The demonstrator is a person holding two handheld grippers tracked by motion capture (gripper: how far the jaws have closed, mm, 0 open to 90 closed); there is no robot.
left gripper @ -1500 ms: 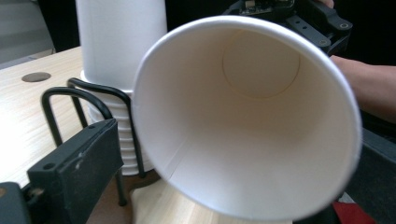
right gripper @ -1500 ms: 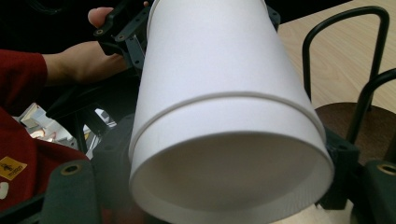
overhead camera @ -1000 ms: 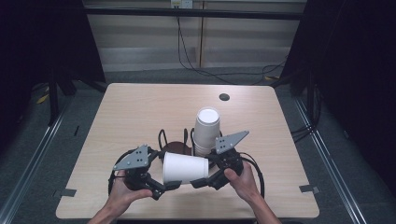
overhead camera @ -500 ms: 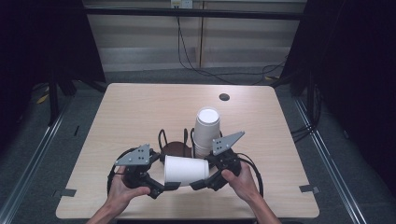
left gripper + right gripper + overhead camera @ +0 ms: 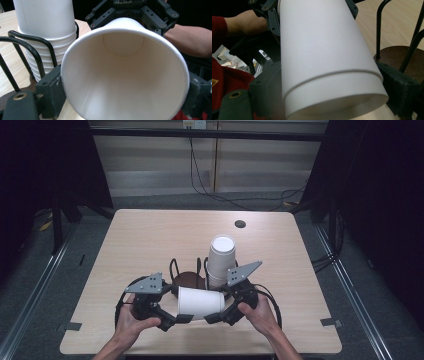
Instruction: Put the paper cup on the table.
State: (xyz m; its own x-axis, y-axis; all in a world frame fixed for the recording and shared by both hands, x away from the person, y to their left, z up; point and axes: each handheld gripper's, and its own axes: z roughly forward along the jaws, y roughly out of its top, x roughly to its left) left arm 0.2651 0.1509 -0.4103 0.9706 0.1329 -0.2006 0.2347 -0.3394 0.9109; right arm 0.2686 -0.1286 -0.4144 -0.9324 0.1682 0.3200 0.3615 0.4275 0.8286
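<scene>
Here the cup lies on its side between the two grippers, above the near middle of the table; its mouth faces left, its base right; in the right gripper view a stepped line rings the cup near its base, so it may be two nested cups. Since a second ago the left gripper has been closing its jaws; they now stand partly closed with the rim between them, pads at either side of the mouth in the left gripper view. The right gripper grips the base end, jaws against its sides. Judgement: the cup now has a hold at both ends, which suits pulling nested cups apart. Just beyond stands the stack in its wire rack; both unchanged.
</scene>
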